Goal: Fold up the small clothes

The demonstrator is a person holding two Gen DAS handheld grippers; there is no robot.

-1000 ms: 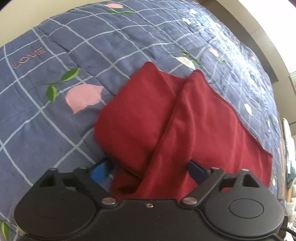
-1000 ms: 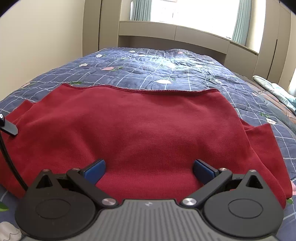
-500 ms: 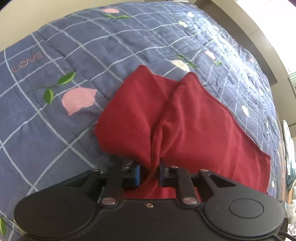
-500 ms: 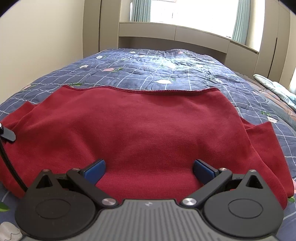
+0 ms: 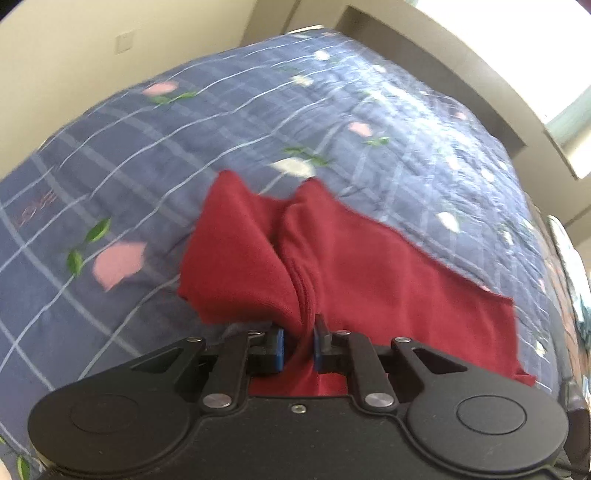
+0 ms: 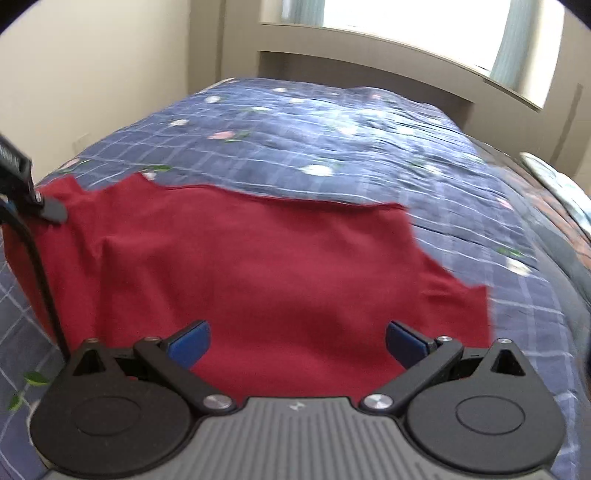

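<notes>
A dark red garment (image 5: pixel 388 280) lies on the blue checked quilt (image 5: pixel 155 155). My left gripper (image 5: pixel 298 345) is shut on a bunched fold of the garment's near left side, with cloth rising from between the blue pads. In the right wrist view the red garment (image 6: pixel 258 266) spreads wide over the bed. My right gripper (image 6: pixel 297 343) is open above its near edge, with nothing between the blue pads (image 6: pixel 190 341). Part of the left gripper's body (image 6: pixel 22 192) shows at the far left of that view.
The quilt (image 6: pixel 369 140) has white grid lines, pink and white flowers and green leaves. A beige wall (image 6: pixel 92 81) stands on the left, and a headboard ledge under a bright window (image 6: pixel 406 33) lies at the far end. Other fabric (image 6: pixel 554 181) lies at the right edge.
My left gripper shut on the garment's fold and has lifted, pulling the cloth up. The right wrist view has risen and tilted; the right gripper stays open.
</notes>
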